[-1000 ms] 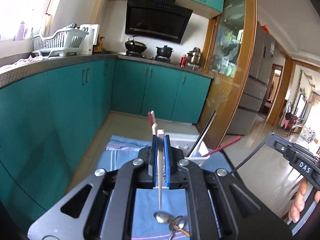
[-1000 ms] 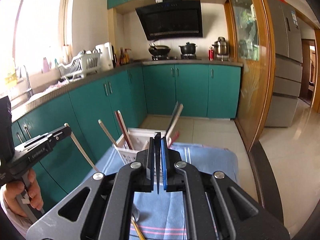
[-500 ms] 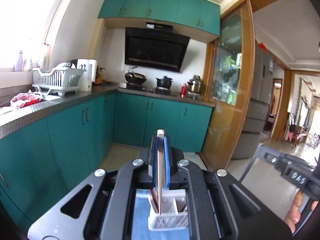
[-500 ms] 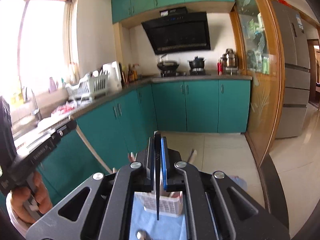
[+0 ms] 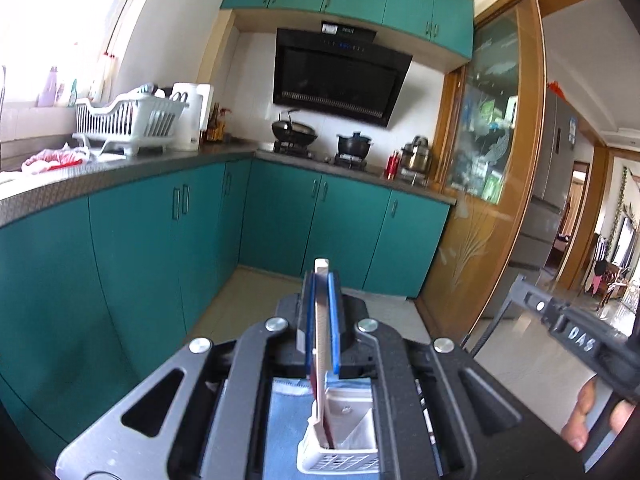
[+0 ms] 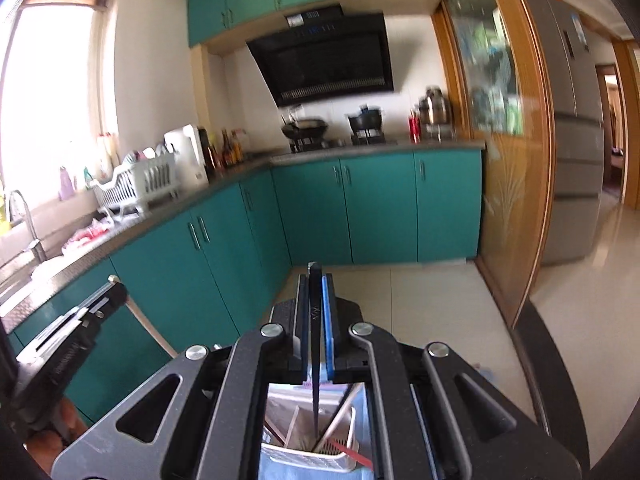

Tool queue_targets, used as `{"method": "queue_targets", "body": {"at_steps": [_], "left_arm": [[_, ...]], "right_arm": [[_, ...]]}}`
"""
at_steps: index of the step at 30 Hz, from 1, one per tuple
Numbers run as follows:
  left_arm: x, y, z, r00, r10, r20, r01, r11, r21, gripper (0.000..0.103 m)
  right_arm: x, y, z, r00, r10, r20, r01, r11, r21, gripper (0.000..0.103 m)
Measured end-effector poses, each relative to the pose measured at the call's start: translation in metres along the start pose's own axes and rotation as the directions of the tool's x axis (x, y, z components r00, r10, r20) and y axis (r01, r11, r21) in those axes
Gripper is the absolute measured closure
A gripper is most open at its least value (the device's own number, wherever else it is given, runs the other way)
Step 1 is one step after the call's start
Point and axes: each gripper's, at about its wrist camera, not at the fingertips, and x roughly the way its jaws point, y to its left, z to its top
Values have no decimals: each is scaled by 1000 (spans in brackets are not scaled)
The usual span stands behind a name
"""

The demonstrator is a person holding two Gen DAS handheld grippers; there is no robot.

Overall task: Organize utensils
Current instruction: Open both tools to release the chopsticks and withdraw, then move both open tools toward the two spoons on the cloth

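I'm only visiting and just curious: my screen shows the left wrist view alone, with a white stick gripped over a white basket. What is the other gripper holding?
Observer: The right gripper has its jaws shut on a thin black stick, tip pointing down over the basket.
Operator: Does the basket hold more than the dark red stick beside my white stick?
Observer: Yes, a bright red stick lies across its front rim.
Operator: Anything else?
Observer: A tan stick leans inside it.
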Motion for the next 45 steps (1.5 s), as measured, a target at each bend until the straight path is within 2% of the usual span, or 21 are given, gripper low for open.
{"method": "queue_targets", "body": {"at_steps": [4,10,11,12,13,14,15,17,21,24,26,27,29,31,32,33,34,36,39,45], "left_arm": [[10,6,-16,999,6,-34,-6,1000,-9,97],[9,16,-33,998,9,-57,-10,1000,-18,95],[7,17,-35,999,11,-53,-12,1000,-21,91],[4,19,-36,999,6,-48,-8,1000,-26,81],[1,22,-37,999,5,-44,-6,999,-35,72],[-3,24,-38,999,1,-39,-2,999,-44,70],[-7,27,-39,999,-3,-35,1,999,-49,67],[-18,31,-41,1000,-4,-23,3,998,-60,63],[-62,45,-52,1000,25,7,-24,997,-69,43],[-91,57,-88,993,111,-45,-112,993,-23,35],[-91,63,-119,981,151,-125,-150,989,18,34],[-86,69,-143,964,175,-201,-169,985,45,34],[-71,81,-186,912,202,-356,-188,979,74,34],[-65,91,-214,872,216,-439,-200,976,84,34],[-64,94,-229,850,231,-474,-211,973,96,34],[-64,95,-236,841,232,-489,-208,973,104,34],[-65,96,-244,831,231,-507,-199,973,118,34],[-66,94,-255,813,242,-530,-193,970,146,34],[-68,92,-263,806,242,-541,-185,970,159,33],[-68,84,-260,812,229,-537,-165,972,166,30]], "right_arm": [[22,-4,-26,998,-24,-52,24,1000,2,96],[25,-5,-49,995,-57,-84,55,998,-20,96],[22,-5,-50,995,-63,-83,61,998,-24,92],[19,-6,-51,994,-75,-79,73,997,-29,88],[16,-6,-52,994,-84,-72,82,996,-30,77],[10,-8,-53,994,-89,-60,87,996,-27,67],[3,-9,-54,995,-89,-44,88,996,-22,64],[-10,-13,-55,995,-93,-23,93,996,-10,61],[-57,-20,-68,998,-56,15,56,998,32,59],[-93,-21,-101,1000,-6,-16,7,1000,24,53],[-102,-23,-137,996,22,-90,-21,1000,9,50],[-100,-23,-150,992,30,-124,-30,1000,8,50],[-81,-27,-195,964,33,-265,-31,999,15,50],[-52,-34,-241,912,10,-411,4,999,34,50],[-42,-36,-255,891,-1,-455,25,999,47,50],[-32,-41,-271,862,-13,-507,53,997,64,50],[-26,-45,-283,843,-14,-538,66,995,77,50],[-21,-47,-298,820,-15,-572,80,993,88,50],[-21,-46,-308,800,19,-599,55,993,106,50],[-27,-41,-315,802,32,-597,26,996,88,50]]}}
